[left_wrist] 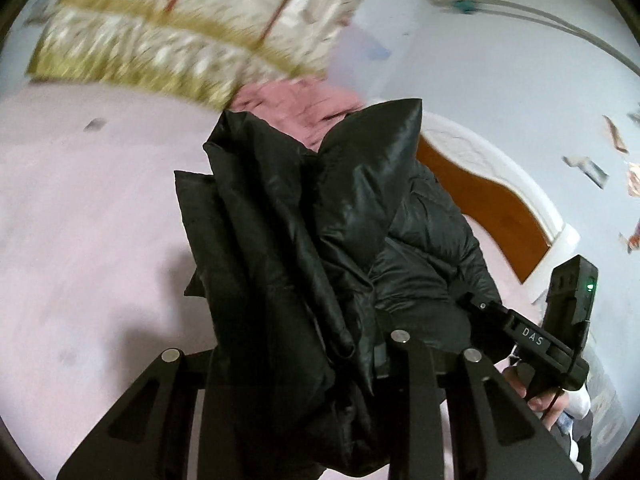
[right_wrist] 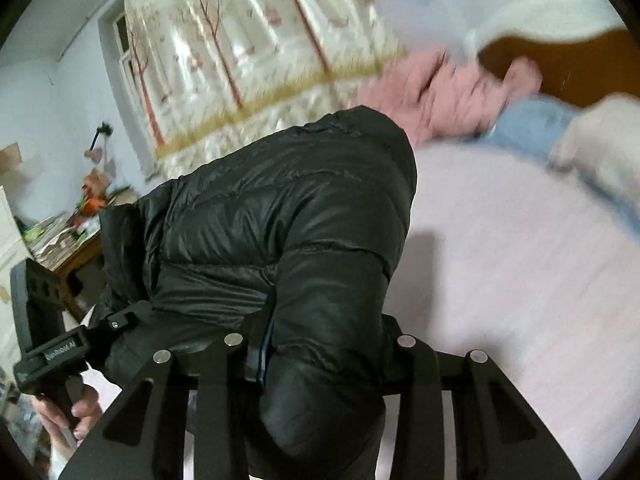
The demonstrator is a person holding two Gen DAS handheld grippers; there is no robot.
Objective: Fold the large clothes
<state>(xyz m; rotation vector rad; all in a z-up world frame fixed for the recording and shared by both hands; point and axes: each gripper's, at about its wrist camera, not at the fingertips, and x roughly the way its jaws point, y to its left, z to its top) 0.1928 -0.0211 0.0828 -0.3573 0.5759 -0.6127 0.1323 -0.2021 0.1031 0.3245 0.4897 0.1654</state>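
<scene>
Black jacket hides both hand-held grippers' fingertips.

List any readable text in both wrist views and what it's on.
"DAS": white letters on the body of the right tongs, seen from the left wrist.
Label on the left tongs, seen from the right wrist: white text, too blurred to read.
Nothing readable on the black jacket.

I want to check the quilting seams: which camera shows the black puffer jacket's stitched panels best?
The right wrist view: the shiny black quilted puffer jacket shows broad padded panels with clear stitch lines. The left wrist view shows the jacket mostly as bunched, smooth folds standing upright, with a few quilted panels at its right side.
</scene>
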